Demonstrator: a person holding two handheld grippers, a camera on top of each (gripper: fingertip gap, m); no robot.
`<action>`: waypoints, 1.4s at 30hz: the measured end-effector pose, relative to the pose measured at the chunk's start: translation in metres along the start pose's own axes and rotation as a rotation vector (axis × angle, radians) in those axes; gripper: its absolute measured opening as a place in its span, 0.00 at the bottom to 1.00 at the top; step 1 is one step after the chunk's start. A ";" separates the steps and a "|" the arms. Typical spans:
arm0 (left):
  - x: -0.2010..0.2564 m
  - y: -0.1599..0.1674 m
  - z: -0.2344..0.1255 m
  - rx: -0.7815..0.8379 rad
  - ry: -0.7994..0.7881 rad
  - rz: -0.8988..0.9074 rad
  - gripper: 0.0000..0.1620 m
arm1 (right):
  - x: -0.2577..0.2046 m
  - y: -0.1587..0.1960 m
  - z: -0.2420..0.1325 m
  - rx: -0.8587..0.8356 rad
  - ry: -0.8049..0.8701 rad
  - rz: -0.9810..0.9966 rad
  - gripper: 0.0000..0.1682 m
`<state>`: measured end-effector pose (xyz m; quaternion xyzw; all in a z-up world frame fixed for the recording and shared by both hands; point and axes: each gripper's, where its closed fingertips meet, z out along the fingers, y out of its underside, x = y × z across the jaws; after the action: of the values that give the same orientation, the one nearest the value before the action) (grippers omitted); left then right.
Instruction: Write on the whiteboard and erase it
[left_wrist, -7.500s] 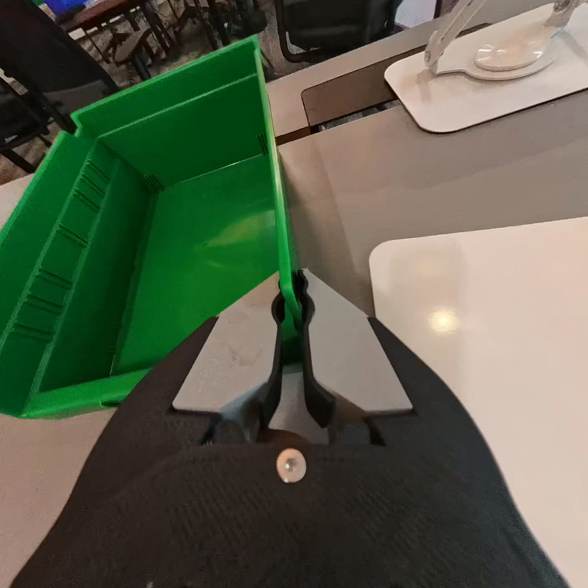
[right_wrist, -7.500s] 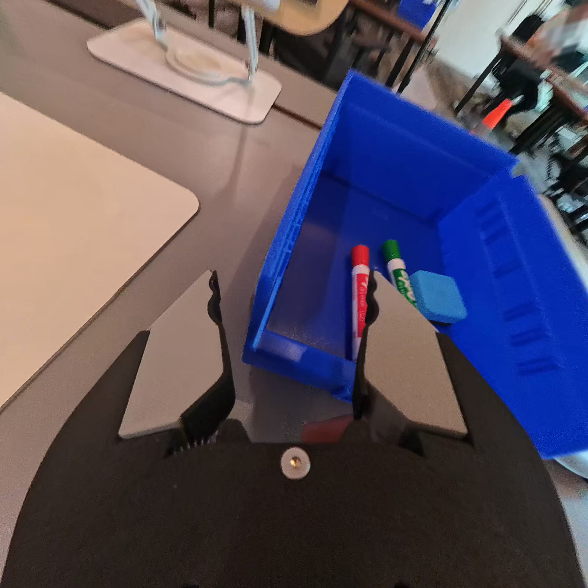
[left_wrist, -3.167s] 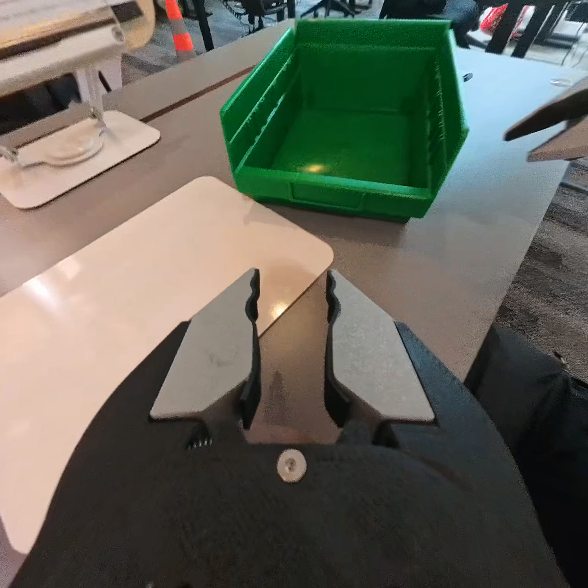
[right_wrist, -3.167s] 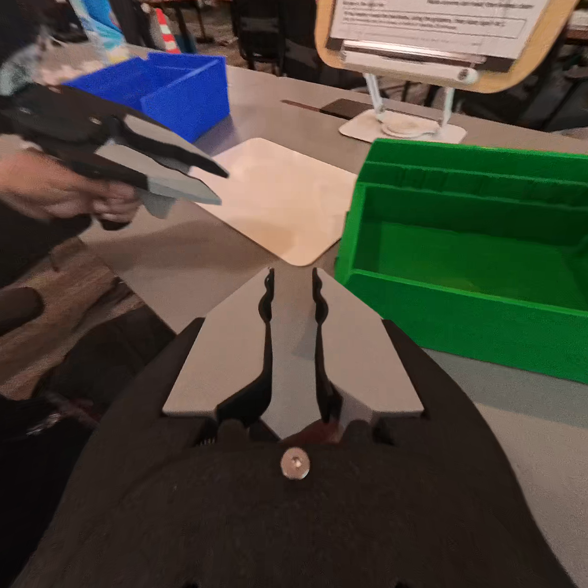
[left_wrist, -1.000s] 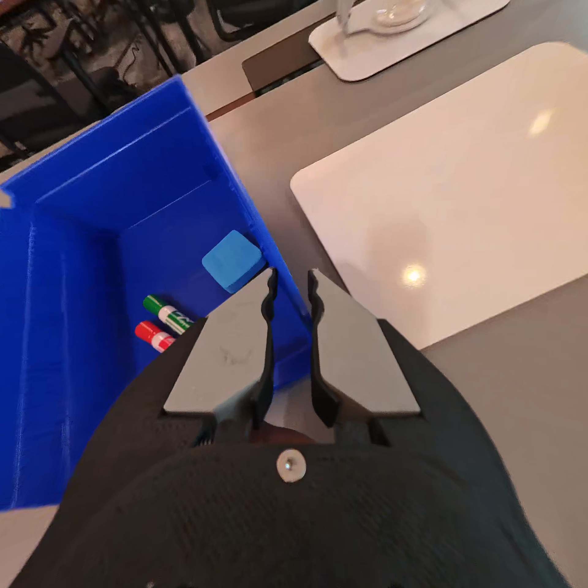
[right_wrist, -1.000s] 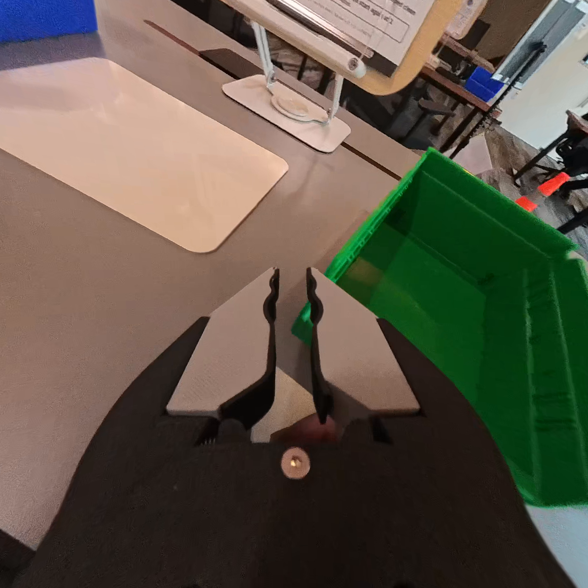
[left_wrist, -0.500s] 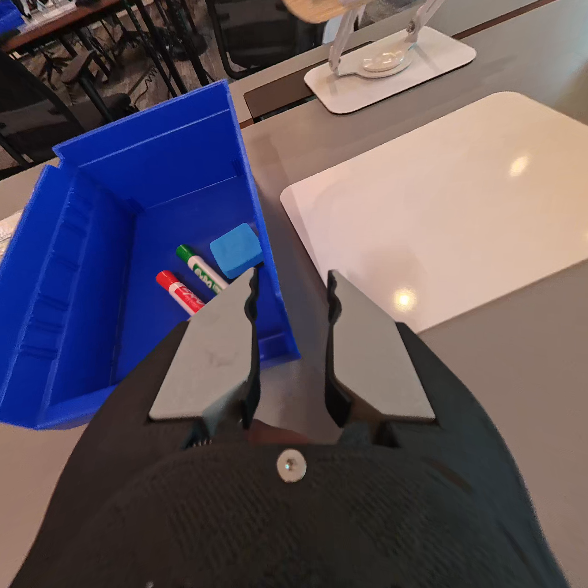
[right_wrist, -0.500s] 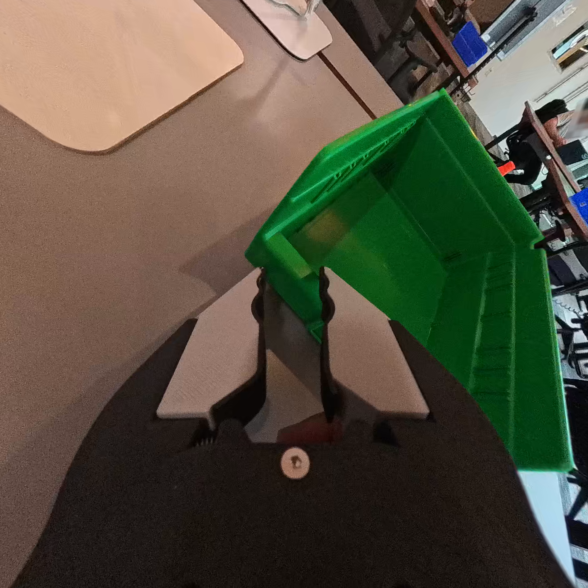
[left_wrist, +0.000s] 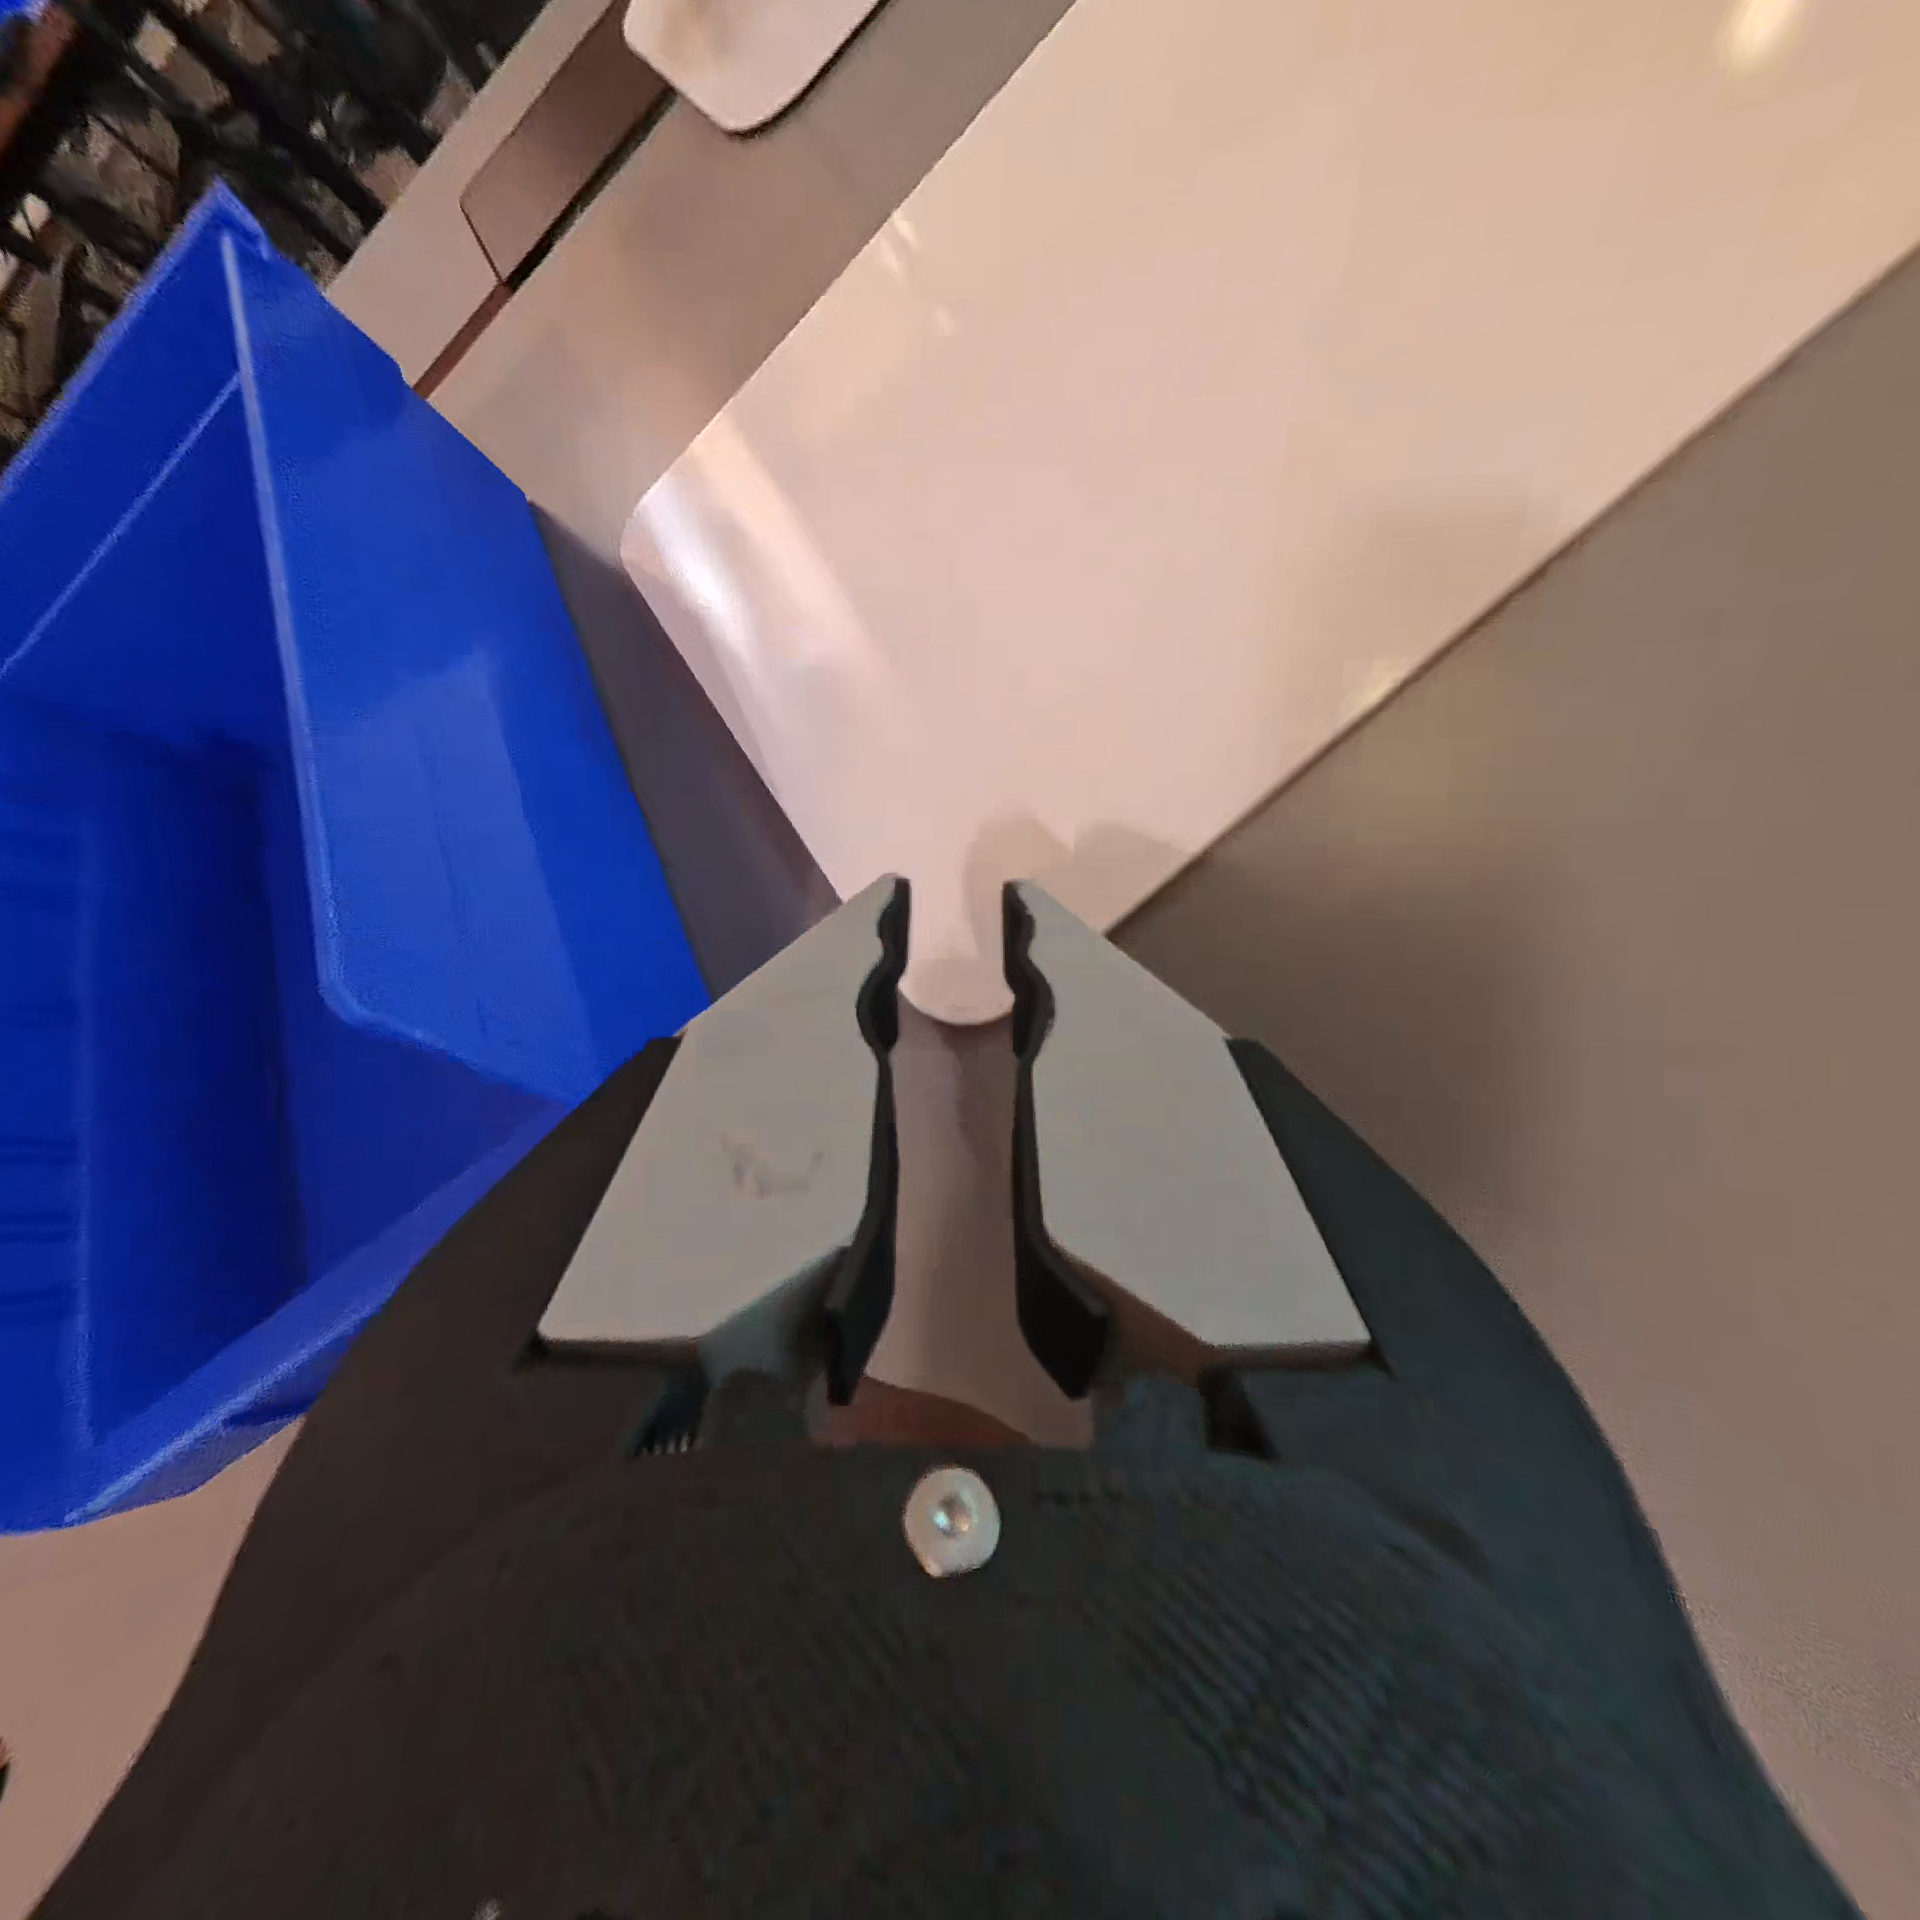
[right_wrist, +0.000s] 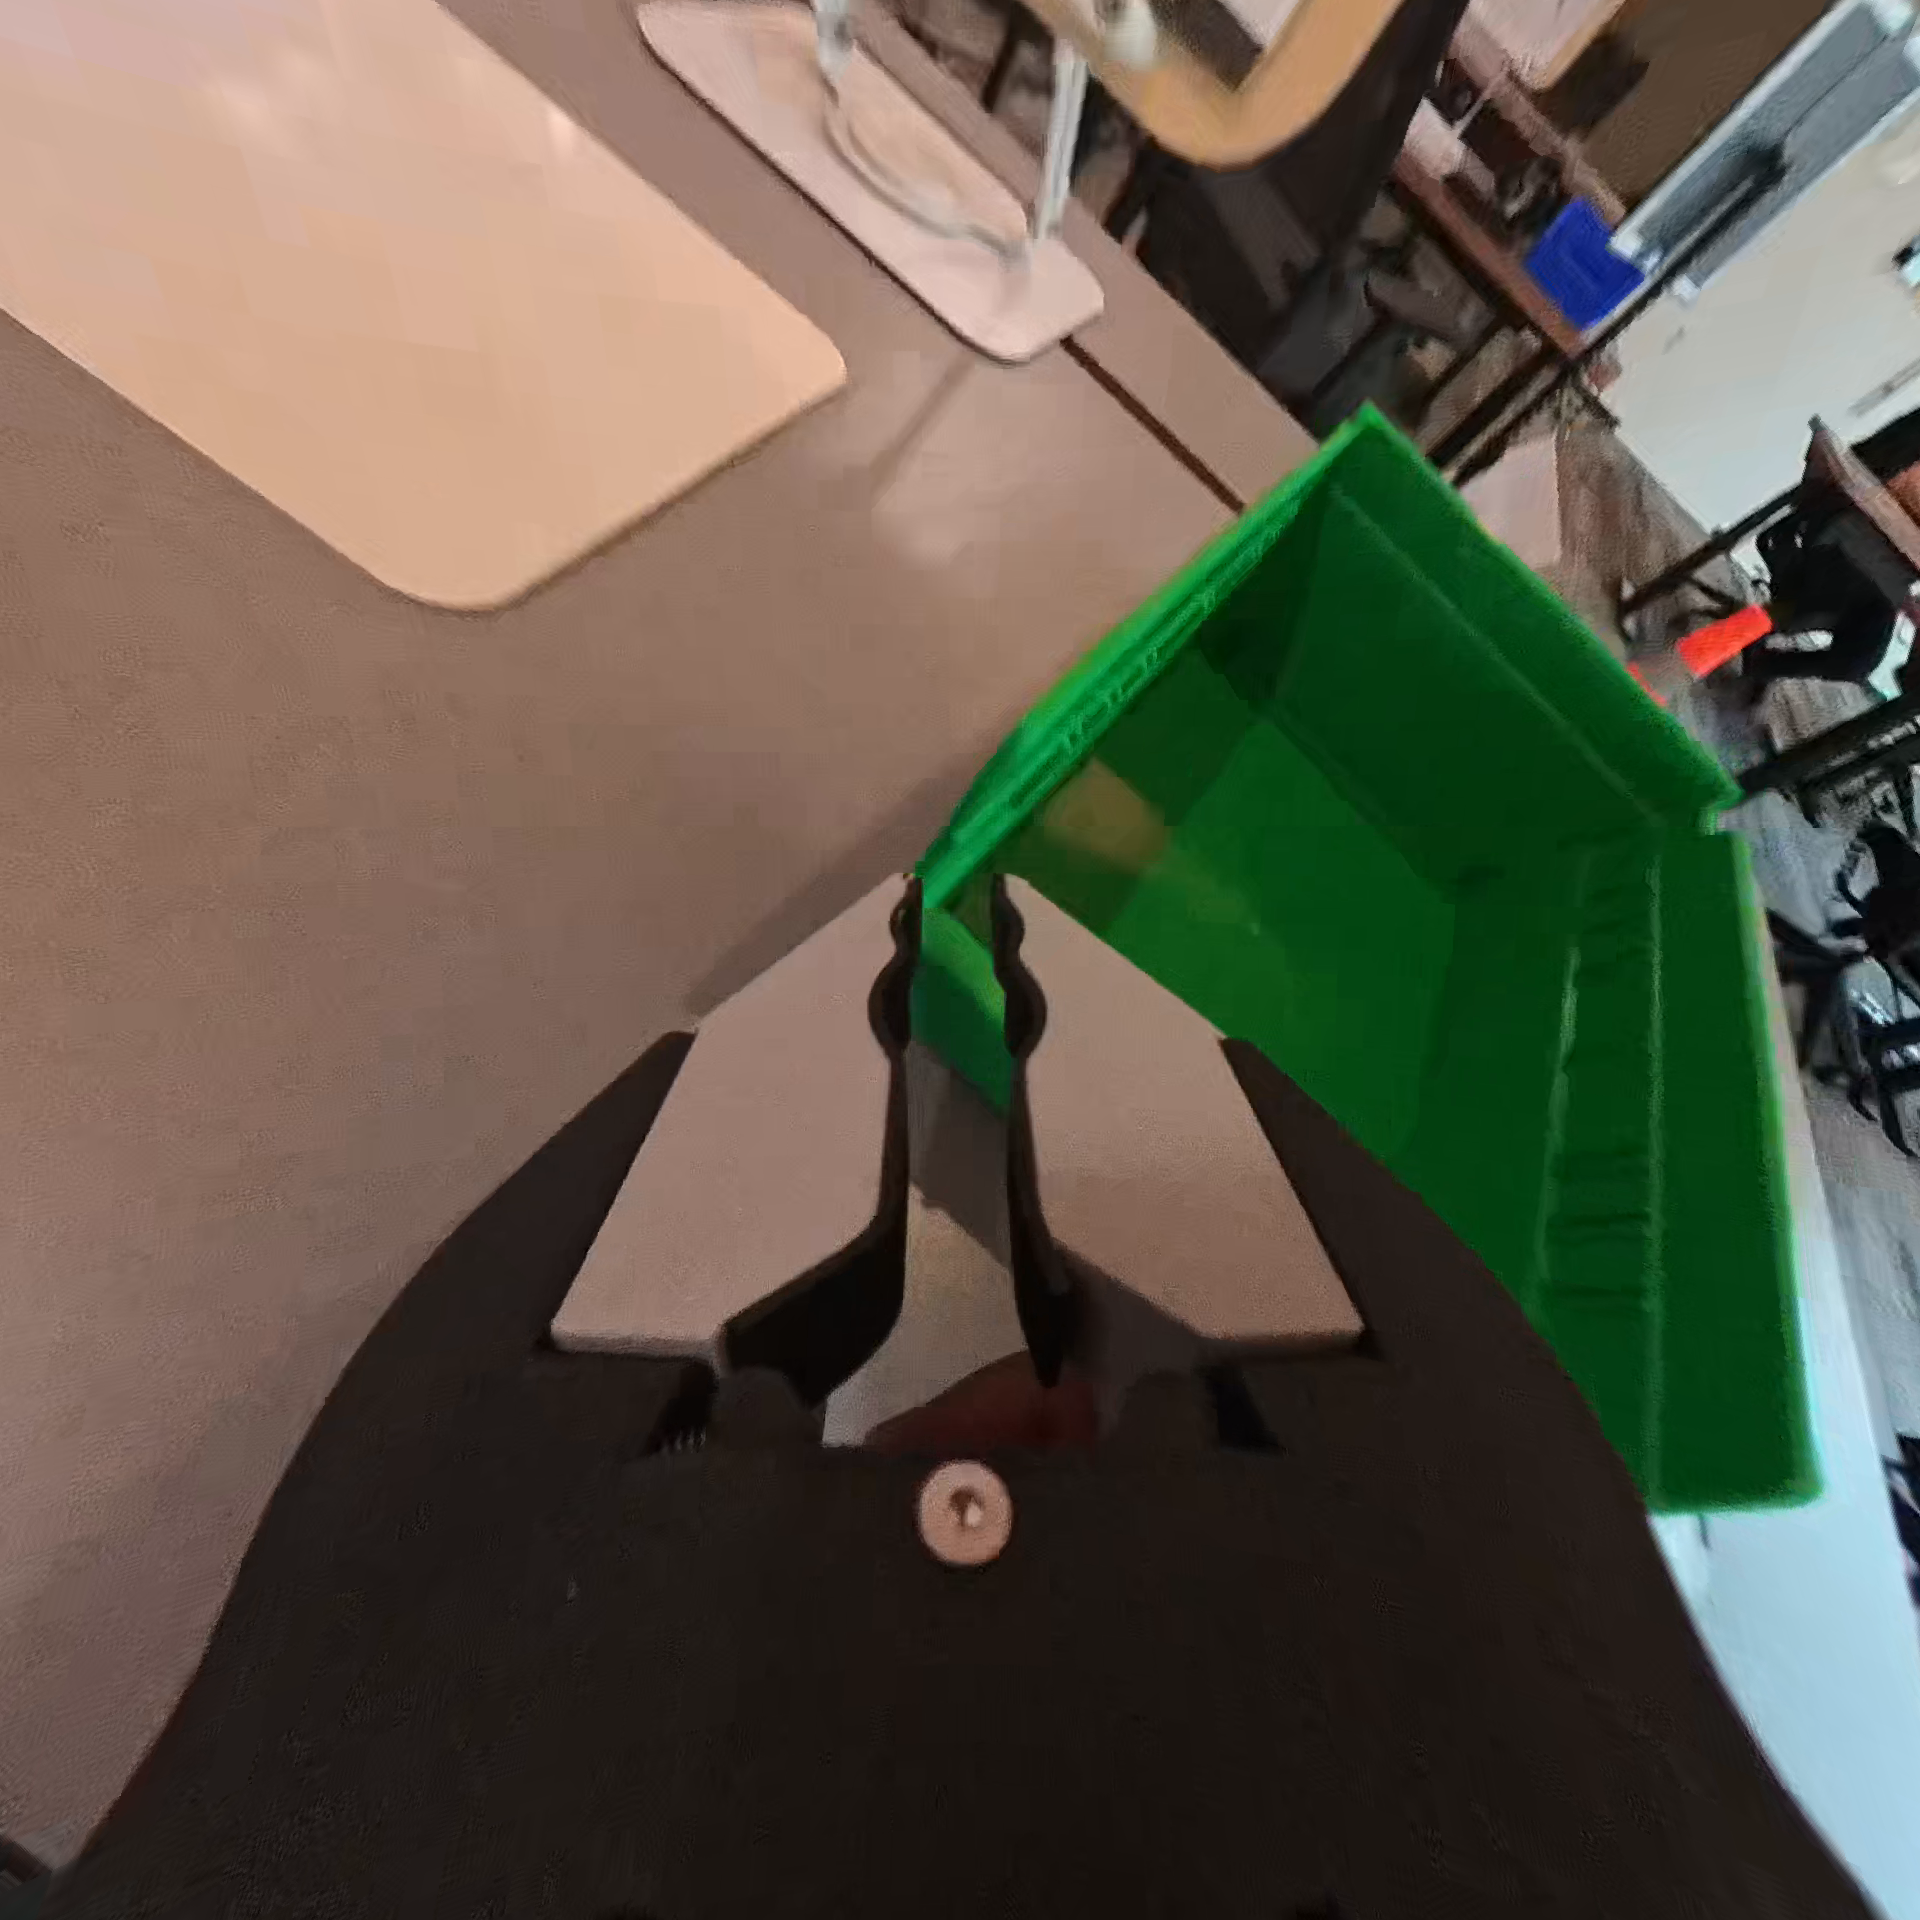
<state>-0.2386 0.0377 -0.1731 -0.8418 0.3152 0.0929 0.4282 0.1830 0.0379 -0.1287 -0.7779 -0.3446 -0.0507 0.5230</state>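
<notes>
Left gripper: jaws a narrow gap apart, nothing between them; it hangs over the near rounded corner of the flat white glossy whiteboard, which shows in the gap; whiteboard lies flat on the grey-brown worktop, surface blank in both views; large blue plastic storage bin sits on the worktop just left of the whiteboard, a strip of worktop between them; left view is motion-blurred, bin's contents can't be made out; white flat stand base at the far edge of the worktop beyond the whiteboard.

Right gripper: jaws clamped on the near-left corner wall of the large green plastic storage bin; one finger outside the wall, the other inside; bin looks tilted, can't tell whether it's touching the worktop; inside shows only bare green floor and walls; whiteboard is well apart to the left, toward the far-left of the worktop in the right view; a tan rounded board on a white stand at the far edge, blurred; dark chairs and desks in the room behind.
</notes>
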 end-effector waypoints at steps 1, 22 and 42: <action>-0.006 0.002 0.010 -0.025 -0.021 0.000 0.08 | -0.007 -0.014 -0.003 0.049 -0.015 0.008 0.05; 0.008 -0.072 0.114 0.023 0.123 -0.135 0.00 | -0.072 -0.116 0.137 0.195 -0.126 0.142 0.20; 0.022 -0.137 0.047 0.512 0.174 -0.214 0.23 | -0.099 -0.143 0.108 0.481 -0.345 0.145 0.28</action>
<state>-0.1327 0.1240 -0.1210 -0.7395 0.2736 -0.1080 0.6055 -0.0061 0.1129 -0.1095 -0.6515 -0.3742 0.2023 0.6282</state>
